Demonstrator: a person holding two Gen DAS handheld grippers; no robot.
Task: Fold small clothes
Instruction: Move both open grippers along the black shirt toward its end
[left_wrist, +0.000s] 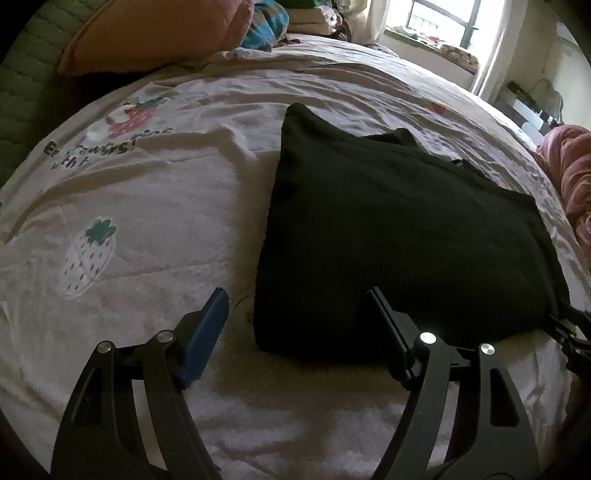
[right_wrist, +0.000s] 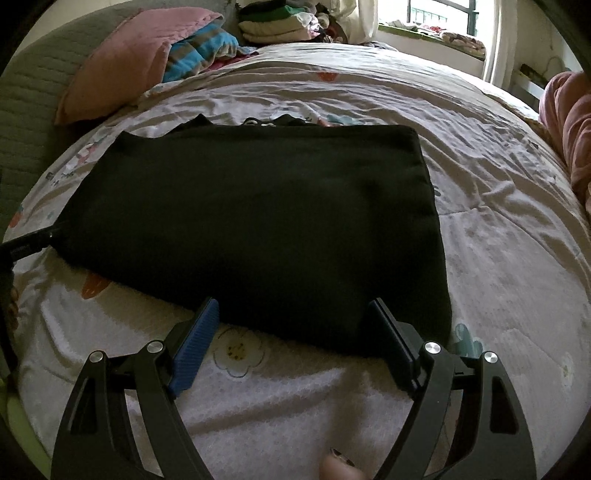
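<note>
Black garment (left_wrist: 399, 229) lies flat on the strawberry-print quilt (left_wrist: 147, 206), already folded into a thick oblong, with loose bits of itself poking out past the far edge. Left gripper (left_wrist: 295, 306) spread wide, nothing between the pads; right gripper (right_wrist: 291, 314) likewise spread and empty. Main risk, as I judge it: the fabric is soft, stacked in several layers, and a pinch at the near hem may take only the top layer, so a lift would peel the fold open instead of carrying the whole bundle over. Second risk: the quilt beneath is puffy and wrinkled, so a low-set finger could snag bedding along with the garment and drag it. Third: the two grippers sit at opposite ends of the same near edge, and uneven lifting would skew the fold. The stray ends at the back may also slip out further if the bundle is turned. Position: from the left wrist view the garment's near left corner sits between the fingers, the right finger over the cloth, the blue-padded left finger (left_wrist: 207, 332) off it, above bare quilt. From the right wrist view the near edge runs across between the fingers, with the garment's near right corner just beside the right finger; the left blue pad (right_wrist: 195, 339) is at the hem. Whether any finger touches cloth cannot be told.
</note>
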